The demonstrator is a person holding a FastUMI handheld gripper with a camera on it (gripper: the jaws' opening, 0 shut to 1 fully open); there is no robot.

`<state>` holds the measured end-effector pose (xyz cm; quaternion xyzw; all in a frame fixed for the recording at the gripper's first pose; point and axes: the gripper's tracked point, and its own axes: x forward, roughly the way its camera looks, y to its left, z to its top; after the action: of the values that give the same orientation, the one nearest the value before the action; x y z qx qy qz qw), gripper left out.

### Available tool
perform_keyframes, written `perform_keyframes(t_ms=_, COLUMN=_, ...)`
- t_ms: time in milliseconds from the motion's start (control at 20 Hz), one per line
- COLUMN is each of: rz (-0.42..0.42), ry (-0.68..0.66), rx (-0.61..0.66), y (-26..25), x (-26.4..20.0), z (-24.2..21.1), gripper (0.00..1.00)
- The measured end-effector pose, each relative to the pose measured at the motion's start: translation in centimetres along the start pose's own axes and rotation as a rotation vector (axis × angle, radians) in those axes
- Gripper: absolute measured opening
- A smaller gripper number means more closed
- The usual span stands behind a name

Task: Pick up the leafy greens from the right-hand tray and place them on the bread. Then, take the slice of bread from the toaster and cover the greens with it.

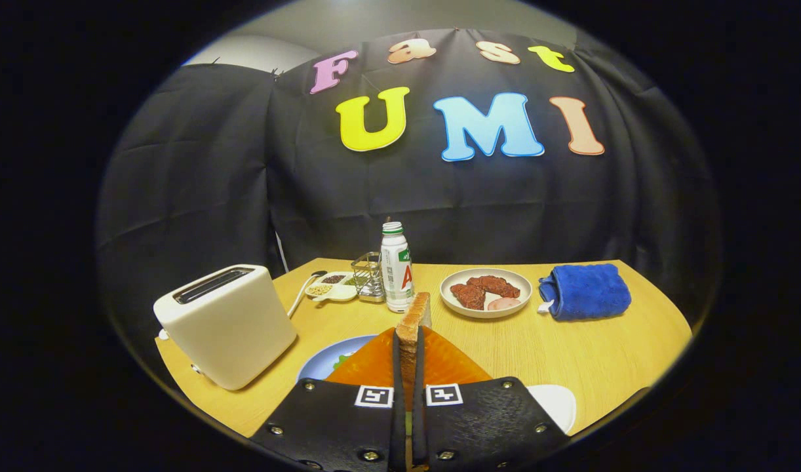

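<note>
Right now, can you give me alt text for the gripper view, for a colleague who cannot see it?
The hand-held gripper is shut on a bread slice held upright above a blue plate. Beyond stand a white toaster, a bottle, a plate of meat and a blue towel.

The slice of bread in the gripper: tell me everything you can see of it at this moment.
The slice of bread stands on edge, clamped between the two orange fingers of the gripper, which press on its flat faces. We see it edge-on: a tan, browned crust with a paler, porous crumb below. Its top end sticks out past the fingertips, toward the bottle. It hangs above the blue plate, beside the toaster, touching nothing but the fingers.
</note>
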<state>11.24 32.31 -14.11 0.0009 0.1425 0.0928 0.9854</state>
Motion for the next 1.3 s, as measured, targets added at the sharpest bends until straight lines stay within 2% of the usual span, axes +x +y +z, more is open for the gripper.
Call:
perform_keyframes(t_ms=500, rz=0.051, ry=0.023, rx=-0.017, y=2.3, x=1.1, z=-1.2, gripper=0.04)
perform_keyframes(t_ms=850, rz=0.121, ry=0.059, rx=0.015, y=5.1, x=1.8, z=-2.6, gripper=0.04)
perform_keyframes(t_ms=1300, rz=0.200, ry=0.175, rx=0.098, y=8.4, x=3.0, z=-6.5, gripper=0.04)
